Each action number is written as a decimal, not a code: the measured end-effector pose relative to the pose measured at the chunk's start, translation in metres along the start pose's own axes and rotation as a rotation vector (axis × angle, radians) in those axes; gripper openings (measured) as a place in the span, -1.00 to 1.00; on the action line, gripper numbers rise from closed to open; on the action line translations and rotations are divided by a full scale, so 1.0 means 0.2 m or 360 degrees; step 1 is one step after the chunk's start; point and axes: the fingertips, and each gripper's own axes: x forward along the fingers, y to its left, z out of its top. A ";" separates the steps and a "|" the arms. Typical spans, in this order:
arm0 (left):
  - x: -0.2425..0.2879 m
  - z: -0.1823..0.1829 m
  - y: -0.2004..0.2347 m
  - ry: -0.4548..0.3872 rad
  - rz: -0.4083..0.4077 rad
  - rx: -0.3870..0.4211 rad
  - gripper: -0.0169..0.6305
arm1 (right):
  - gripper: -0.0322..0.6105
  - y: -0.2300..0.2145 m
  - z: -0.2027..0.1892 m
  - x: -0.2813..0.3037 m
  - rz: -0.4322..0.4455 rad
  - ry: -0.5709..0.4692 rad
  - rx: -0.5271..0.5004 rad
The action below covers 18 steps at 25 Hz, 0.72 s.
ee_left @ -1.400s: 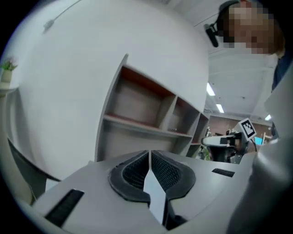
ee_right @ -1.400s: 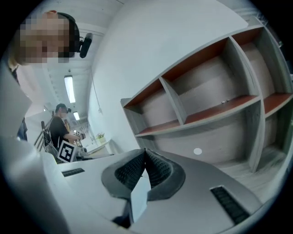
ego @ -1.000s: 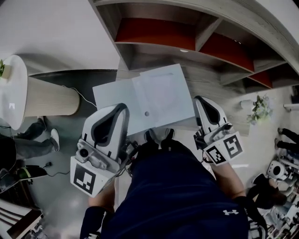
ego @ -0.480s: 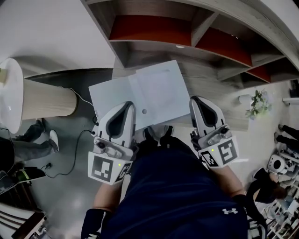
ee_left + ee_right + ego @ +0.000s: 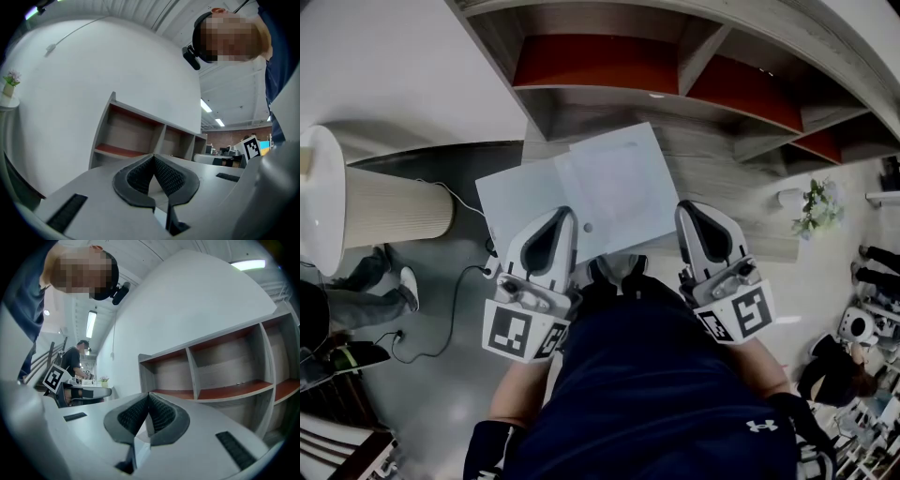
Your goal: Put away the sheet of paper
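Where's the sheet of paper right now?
Head view, centre: the sheet of paper is pinched along its near edge by the left tongs and right tongs, in front of the shelf unit.

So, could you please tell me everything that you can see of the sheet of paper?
The sheet of paper is pale, white to light grey, thin and flat, held roughly level in the air in front of the wooden shelf unit. It looks like two overlapping rectangles, the right one turned slightly, with a small dark dot close to its near edge. The left gripper and the right gripper are each shut on that near edge. Nothing else touches it.
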 end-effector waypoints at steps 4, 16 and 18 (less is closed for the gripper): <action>0.00 -0.02 0.00 0.0010 0.0004 -0.0009 -0.90 | -0.88 0.00 -0.01 0.00 0.0002 -0.0004 0.0016; 0.00 -0.05 0.00 0.0041 0.0024 -0.0031 -0.90 | -0.88 0.00 -0.02 0.00 0.0013 0.0028 -0.0014; 0.01 -0.05 0.00 0.0041 0.0023 -0.0033 -0.90 | -0.88 0.00 -0.02 0.00 0.0020 0.0025 -0.0019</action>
